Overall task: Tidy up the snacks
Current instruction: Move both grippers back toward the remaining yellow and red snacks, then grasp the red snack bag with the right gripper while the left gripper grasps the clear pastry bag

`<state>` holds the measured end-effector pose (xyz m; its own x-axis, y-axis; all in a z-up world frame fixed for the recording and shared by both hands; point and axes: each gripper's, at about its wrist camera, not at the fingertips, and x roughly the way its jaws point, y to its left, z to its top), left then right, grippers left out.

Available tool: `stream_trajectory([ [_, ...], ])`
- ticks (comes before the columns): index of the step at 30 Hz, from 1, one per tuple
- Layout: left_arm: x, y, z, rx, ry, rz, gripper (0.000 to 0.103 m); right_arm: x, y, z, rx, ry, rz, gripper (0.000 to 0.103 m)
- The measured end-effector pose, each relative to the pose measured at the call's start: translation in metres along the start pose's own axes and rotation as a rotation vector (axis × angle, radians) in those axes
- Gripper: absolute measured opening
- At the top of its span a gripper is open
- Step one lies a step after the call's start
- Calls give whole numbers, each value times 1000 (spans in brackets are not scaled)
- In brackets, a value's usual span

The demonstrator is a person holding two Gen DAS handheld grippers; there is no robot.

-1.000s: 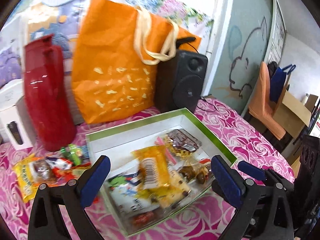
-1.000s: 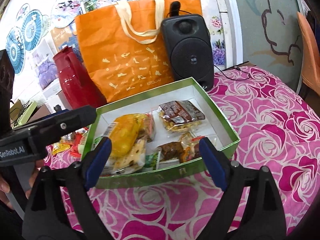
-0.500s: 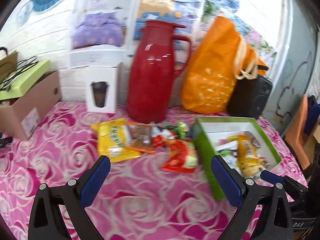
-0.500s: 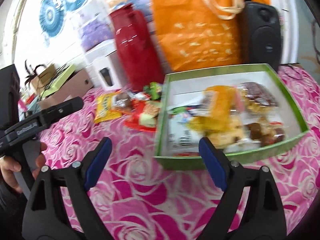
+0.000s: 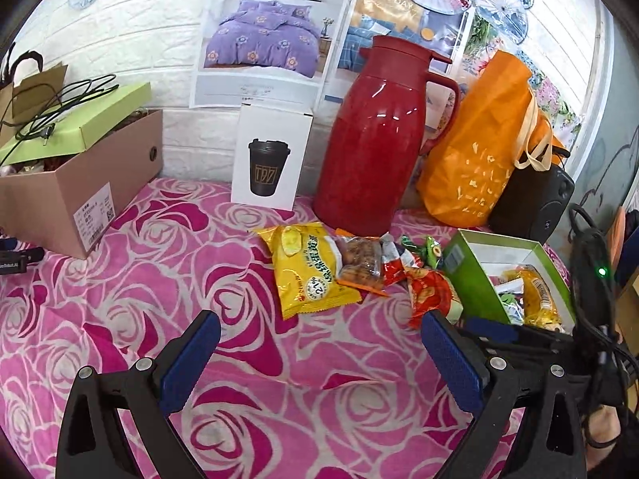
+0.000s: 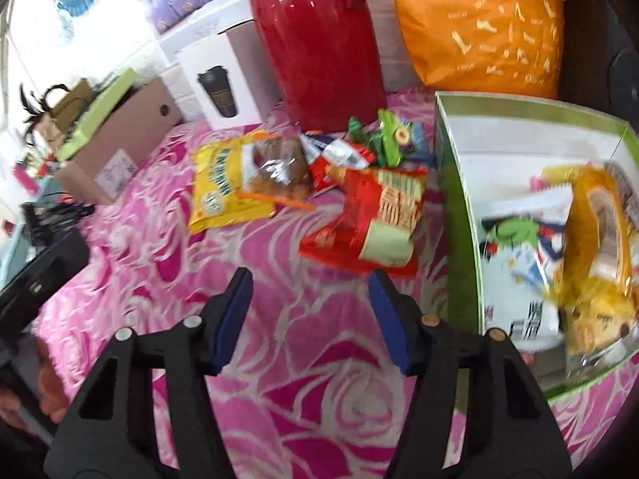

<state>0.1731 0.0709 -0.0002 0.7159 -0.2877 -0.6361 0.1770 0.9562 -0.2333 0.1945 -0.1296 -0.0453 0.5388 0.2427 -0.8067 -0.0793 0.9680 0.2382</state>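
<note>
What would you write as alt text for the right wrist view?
The open right gripper hovers empty over a pink rose tablecloth, aimed at a red snack packet beside a green box already holding snacks. More packets, including a yellow bag, lie before a red jug and an orange bag.

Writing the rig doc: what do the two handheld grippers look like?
The left gripper and right gripper match: black plastic triangulated finger arms with cut-outs and metal pivot screws, and blue textured pads. In the left wrist view, the right unit carries black cables and a lit green LED.
</note>
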Motion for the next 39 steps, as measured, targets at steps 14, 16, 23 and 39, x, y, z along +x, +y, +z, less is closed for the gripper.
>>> stream_trajectory([
  [14, 23, -1, 9, 56, 24, -73, 98, 51, -8, -3, 2, 56, -22, 0],
  [16, 28, -4, 10, 69, 30, -77, 97, 40, -12, -8, 21, 39, 40, 1],
  [23, 36, -5, 12, 29, 40, -98, 94, 19, -6, 17, -34, -43, -3, 54],
  [39, 39, 7, 13, 5, 52, -76, 94, 75, 16, 46, -299, -47, -346, 34],
])
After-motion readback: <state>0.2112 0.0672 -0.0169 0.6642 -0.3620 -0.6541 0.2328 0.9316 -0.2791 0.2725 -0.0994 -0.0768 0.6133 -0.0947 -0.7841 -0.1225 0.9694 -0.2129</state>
